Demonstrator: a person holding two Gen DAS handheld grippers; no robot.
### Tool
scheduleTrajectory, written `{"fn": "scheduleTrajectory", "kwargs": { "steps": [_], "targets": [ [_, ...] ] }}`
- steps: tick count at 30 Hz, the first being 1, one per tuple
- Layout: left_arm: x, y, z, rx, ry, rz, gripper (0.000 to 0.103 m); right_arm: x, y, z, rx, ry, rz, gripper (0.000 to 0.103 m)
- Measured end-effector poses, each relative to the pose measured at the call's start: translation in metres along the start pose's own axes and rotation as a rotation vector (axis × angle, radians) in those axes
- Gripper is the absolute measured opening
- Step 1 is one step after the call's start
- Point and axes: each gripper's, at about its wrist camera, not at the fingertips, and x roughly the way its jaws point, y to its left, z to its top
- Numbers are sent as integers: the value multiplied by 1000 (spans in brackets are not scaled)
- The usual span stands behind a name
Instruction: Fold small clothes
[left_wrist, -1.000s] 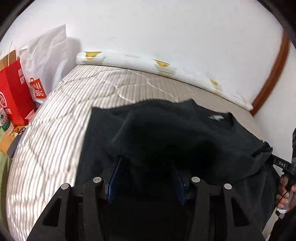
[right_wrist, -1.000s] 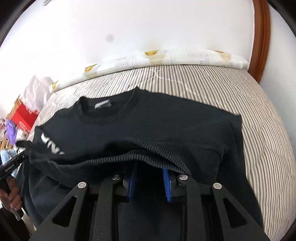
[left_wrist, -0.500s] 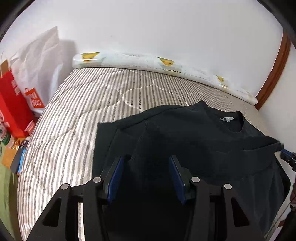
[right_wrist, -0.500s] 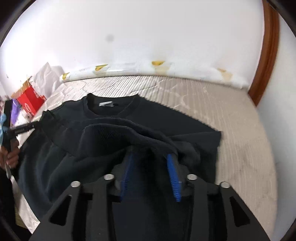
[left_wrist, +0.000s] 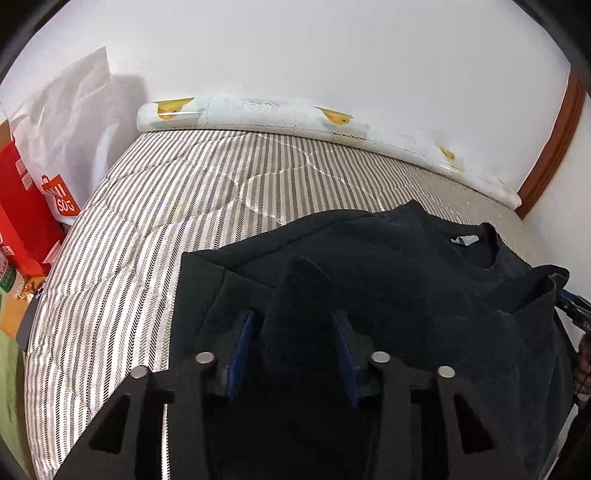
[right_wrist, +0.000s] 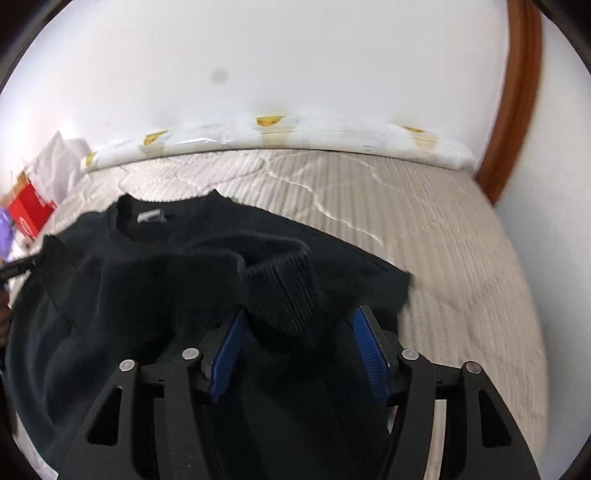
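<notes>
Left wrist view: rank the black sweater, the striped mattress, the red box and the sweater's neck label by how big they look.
1. Black sweater and striped mattress: they fill similar areas, and the sweater lies nearer the camera, so they are left unranked.
2. Red box, cut off by the left edge.
3. Neck label, smallest.

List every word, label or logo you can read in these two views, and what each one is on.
"SOG", with cut-off letters above it: white on an orange patch on the white bag left of the bed.
White print on the red bag: too small to read.
Green-and-white label at the far left edge: blurred, unreadable.
Neck tag of the black sweater: no legible text in either view.
Nothing else is readable.
</notes>
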Motion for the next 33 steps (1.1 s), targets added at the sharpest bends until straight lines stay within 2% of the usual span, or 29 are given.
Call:
{"fn": "scheduleTrajectory", "kwargs": {
  "steps": [2, 3, 4, 6, 7, 8, 11, 14, 18, 21, 25, 27, 31, 33],
  "targets": [
    [-4, 3, -1, -21, -18, 1, 20, 15, 2, 7, 6, 21, 22, 61],
    [-6, 5, -1, -34, -26, -10, 15, 18, 5, 8, 0, 24, 21, 56],
    [-9, 7, -1, -49, -34, -32, 12, 19, 9, 9, -18, 25, 18, 36],
    [-20, 12, 0, -72, -74, -59, 10, 12, 14, 9, -47, 15, 40, 23],
    [-25, 15, 0, -77, -98, -60, 9, -1, 15, 10, -59, -30, 38, 19],
    [-34, 20, 2, -93, -134, -62, 9, -12, 12, 12, -55, -61, 36, 18],
    [-43, 34, 9, -151, -181, -97, 9, -24, -3, 19, -7, -70, 44, 18],
    [-33, 34, 18, -160, -183, -104, 9, -3, -15, 26, 28, -6, -1, 18],
    [-8, 21, 25, -117, -146, -25, 9, 44, -20, 19, 41, 81, -51, 18],
    [4, 20, 22, -97, -116, 11, 9, 43, -22, 15, 50, 47, -48, 19],
    [13, 23, 20, -106, -86, 5, 10, 43, -27, 12, 80, 35, -24, 20],
    [13, 22, 20, -103, -78, 1, 14, 40, -26, 13, 75, 35, -39, 20],
    [4, 22, 18, -100, -67, -15, 18, 23, -23, 11, 92, 33, -59, 28],
    [-3, 21, 13, -98, -59, -26, 23, 6, -18, 9, 86, 18, -107, 32]
  ]
}}
